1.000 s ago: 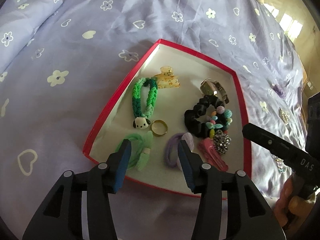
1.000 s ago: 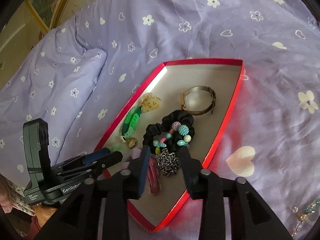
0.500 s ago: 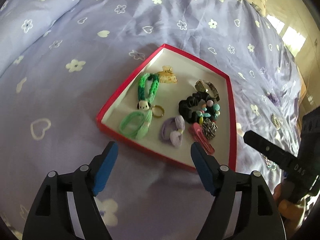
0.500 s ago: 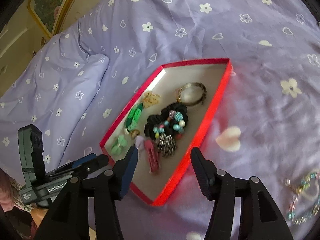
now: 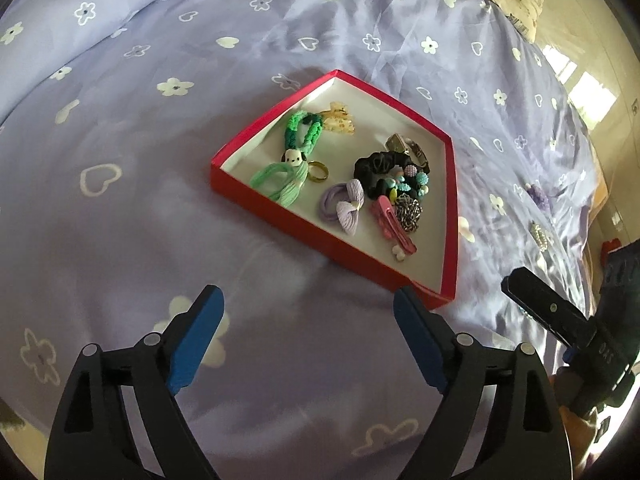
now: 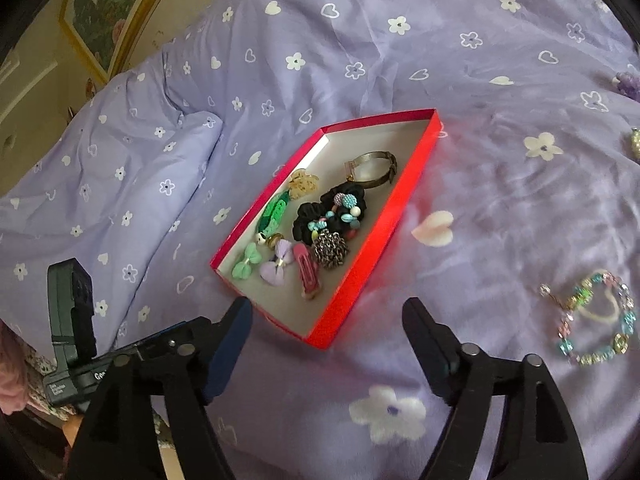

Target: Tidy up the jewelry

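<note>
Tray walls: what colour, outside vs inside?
Red outside, off-white inside on the tray; the left wrist view shows it best.

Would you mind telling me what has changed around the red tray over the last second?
Both hand-held grippers drew back from the red tray: the left hand-held gripper and the right hand-held gripper hung low over its near end and are now off it, above the purple bedspread. Their jaws have just been opening, with nothing between them. The tray and the accessories in it stayed put.
</note>
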`<state>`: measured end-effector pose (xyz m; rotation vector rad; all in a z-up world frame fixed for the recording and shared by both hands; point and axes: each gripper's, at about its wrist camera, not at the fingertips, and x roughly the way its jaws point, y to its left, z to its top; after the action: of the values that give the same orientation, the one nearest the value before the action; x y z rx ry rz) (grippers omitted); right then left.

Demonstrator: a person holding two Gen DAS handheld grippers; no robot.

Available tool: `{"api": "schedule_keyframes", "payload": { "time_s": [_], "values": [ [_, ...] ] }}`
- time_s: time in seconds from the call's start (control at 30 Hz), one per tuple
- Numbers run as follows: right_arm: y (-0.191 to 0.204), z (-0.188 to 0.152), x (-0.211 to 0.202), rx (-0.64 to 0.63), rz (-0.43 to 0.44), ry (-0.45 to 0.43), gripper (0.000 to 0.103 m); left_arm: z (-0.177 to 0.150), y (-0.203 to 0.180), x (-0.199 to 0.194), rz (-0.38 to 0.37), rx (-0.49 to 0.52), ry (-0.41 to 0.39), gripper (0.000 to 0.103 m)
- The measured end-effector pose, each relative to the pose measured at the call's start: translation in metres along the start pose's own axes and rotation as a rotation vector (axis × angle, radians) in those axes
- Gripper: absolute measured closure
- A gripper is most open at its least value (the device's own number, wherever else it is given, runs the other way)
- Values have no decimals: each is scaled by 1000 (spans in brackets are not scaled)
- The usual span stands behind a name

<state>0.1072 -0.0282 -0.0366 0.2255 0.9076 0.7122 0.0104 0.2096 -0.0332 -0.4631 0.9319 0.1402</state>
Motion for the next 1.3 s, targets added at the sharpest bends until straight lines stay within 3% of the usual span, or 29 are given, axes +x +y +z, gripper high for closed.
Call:
{"api": "schedule_keyframes", "payload": {
  "time_s": [0.2, 0.4, 0.47, 0.6, 0.7, 0.8, 0.97, 1.17, 1.3],
  "values": [
    [3, -9, -8, -26, -30, -8, 19, -8, 1, -11, 20, 10, -16, 15],
    [15, -6, -21, -86, -53, -37, 19, -6, -10, -39, 95, 96, -118, 14],
    [24, -2, -30, -125, -64, -64, 19, -2, -16, -50, 113, 130, -152, 10],
    [46, 10, -53, -227, -86, -135, 10, 8, -26, -73, 136, 179, -234, 0],
    [62, 14, -70, -297, -119, -200, 0, 11, -32, -79, 169, 218, -265, 0],
    [67, 12, -73, -347, -156, -228, 0, 7, -33, -69, 220, 243, -262, 0],
    [52, 0, -49, -312, -170, -174, 0, -3, -26, -51, 246, 220, -260, 0],
    [36, -14, -25, -267, -173, -109, 0, -7, -22, -42, 226, 202, -244, 0],
    [35, -21, -19, -259, -172, -88, 0, -10, -23, -46, 233, 211, -272, 0]
  ]
}}
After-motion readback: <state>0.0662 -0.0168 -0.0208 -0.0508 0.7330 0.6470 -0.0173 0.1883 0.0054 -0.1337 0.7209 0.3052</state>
